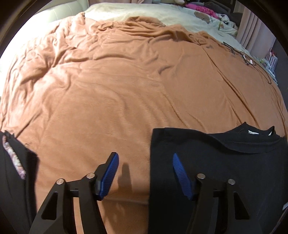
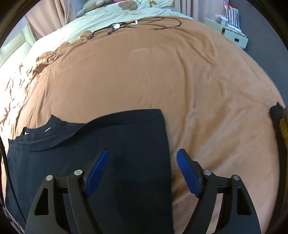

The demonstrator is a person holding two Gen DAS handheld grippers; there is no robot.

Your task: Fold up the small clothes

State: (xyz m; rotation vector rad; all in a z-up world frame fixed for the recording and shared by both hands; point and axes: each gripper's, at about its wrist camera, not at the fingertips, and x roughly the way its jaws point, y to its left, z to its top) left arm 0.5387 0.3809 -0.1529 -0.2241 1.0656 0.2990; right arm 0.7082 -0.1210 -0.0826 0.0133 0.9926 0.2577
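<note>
A black T-shirt (image 1: 225, 162) lies partly folded on the orange blanket (image 1: 117, 93), its collar and white label at the far side. My left gripper (image 1: 145, 158) is open, straddling the shirt's left folded edge, holding nothing. In the right wrist view the same black T-shirt (image 2: 117, 140) lies low and left, one side folded over the body. My right gripper (image 2: 142, 156) is open, and the shirt's right edge runs between its blue pads (image 2: 187, 172).
Black cables (image 2: 136, 25) lie at the far end of the blanket (image 2: 198, 90). A cream sheet with plush toys (image 2: 129, 5) is beyond. A dark patterned garment (image 1: 14, 162) sits at the left. A small shelf unit (image 2: 230, 32) stands at the right.
</note>
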